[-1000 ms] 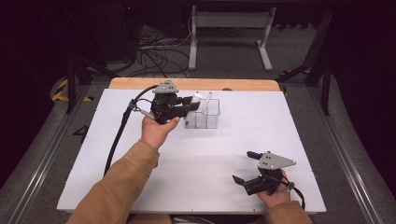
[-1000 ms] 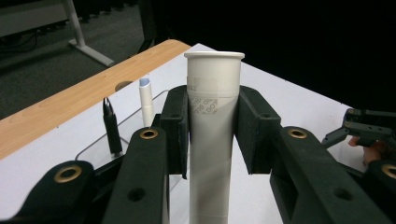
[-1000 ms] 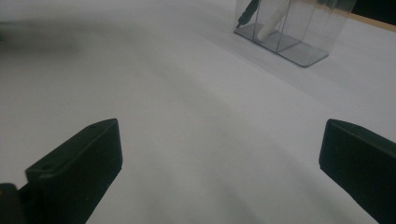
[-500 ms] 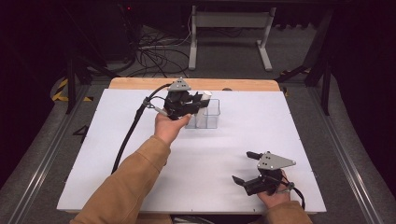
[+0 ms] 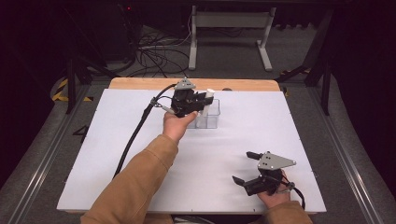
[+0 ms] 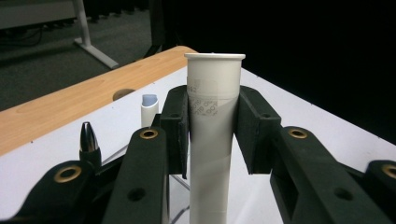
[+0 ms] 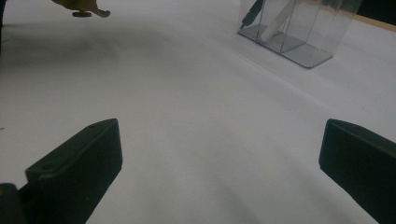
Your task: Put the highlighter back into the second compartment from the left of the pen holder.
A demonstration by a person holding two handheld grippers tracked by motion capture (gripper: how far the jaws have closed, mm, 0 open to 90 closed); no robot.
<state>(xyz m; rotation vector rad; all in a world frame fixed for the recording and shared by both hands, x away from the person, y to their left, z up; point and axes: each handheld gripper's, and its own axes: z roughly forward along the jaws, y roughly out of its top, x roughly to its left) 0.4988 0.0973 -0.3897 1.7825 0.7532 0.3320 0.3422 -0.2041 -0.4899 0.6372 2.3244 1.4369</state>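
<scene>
My left gripper (image 5: 201, 100) is shut on a white tube (image 5: 209, 94) and holds it upright over a clear plastic organiser box (image 5: 211, 120) at the back middle of the white table. In the left gripper view, both black pads (image 6: 177, 126) press the sides of the tube (image 6: 212, 154), which has a flared rim and a faint printed label. A dark pen with a silver tip (image 6: 88, 137) and a second white tube (image 6: 150, 108) stand just beyond. My right gripper (image 5: 241, 167) rests open near the front right, with bare table between its jaws (image 7: 219, 158).
The clear box (image 7: 299, 32) has several compartments; a white stick and a dark pen lean inside. A wooden strip (image 5: 140, 84) runs along the table's far edge. A black cable (image 5: 135, 135) trails from the left gripper across the table's left half.
My left hand has carried the white tube to the right and lower, from beside the clear box to over it. The right gripper has stayed where it was.
</scene>
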